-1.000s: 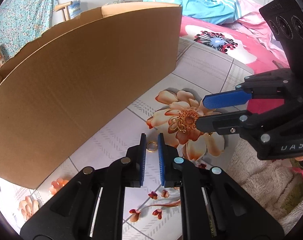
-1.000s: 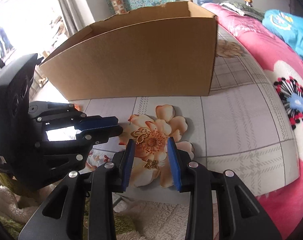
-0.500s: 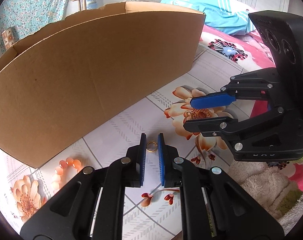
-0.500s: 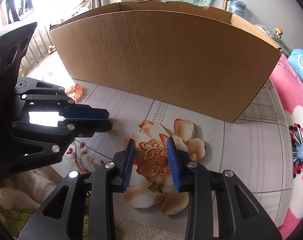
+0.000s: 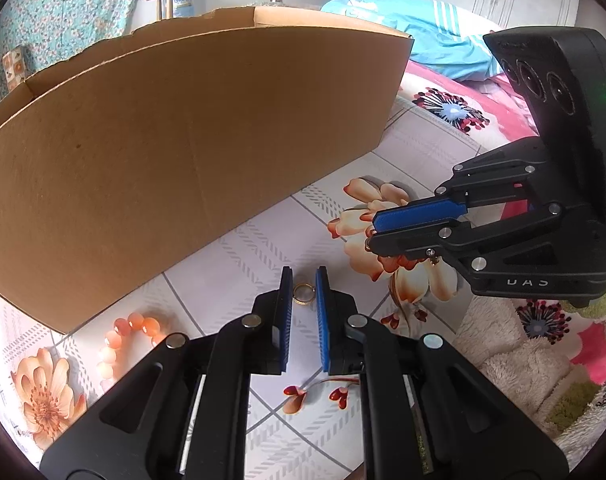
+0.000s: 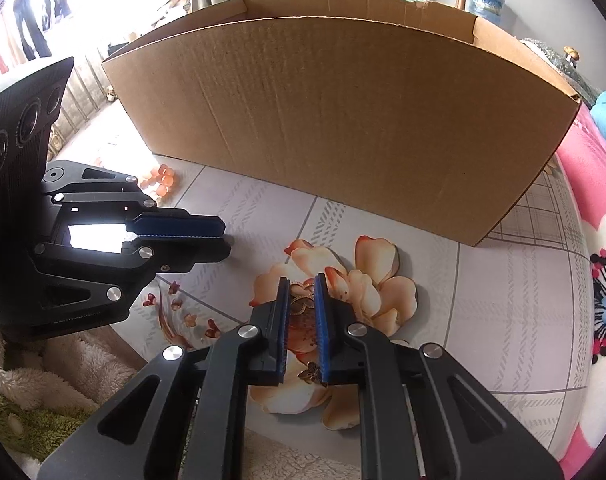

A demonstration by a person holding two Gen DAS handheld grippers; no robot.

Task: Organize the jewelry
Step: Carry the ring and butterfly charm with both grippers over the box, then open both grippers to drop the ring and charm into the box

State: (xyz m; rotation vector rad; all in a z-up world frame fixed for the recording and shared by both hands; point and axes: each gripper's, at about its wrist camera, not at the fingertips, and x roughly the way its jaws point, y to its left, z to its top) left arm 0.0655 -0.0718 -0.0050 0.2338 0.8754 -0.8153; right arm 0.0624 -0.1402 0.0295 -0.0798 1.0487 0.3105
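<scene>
My left gripper [image 5: 303, 272] is shut on a small gold ring [image 5: 303, 294], held just above the floral cloth; it shows in the right wrist view as the left gripper [image 6: 225, 238]. My right gripper [image 6: 301, 280] points down at the big printed flower, and its jaws are closing on a gold butterfly-shaped ornament [image 6: 301, 302] that spans the gap between the blue pads. Seen from the left wrist, the right gripper [image 5: 371, 234] has a gold bit at its tips. A second gold flower-shaped piece [image 6: 313, 372] lies on the cloth under the right finger.
A tall open cardboard box [image 5: 183, 140] [image 6: 343, 120] stands just behind both grippers. An orange bead bracelet [image 5: 131, 332] [image 6: 161, 180] lies at the box's near left corner. Fluffy blanket [image 5: 503, 340] borders the cloth in front; pink bedding [image 6: 599, 240] lies at the right.
The right jaws have narrowed from wide apart to tight around the butterfly ornament. Both grippers have rolled and shifted a little along the box. The ring stays between the left pads.
</scene>
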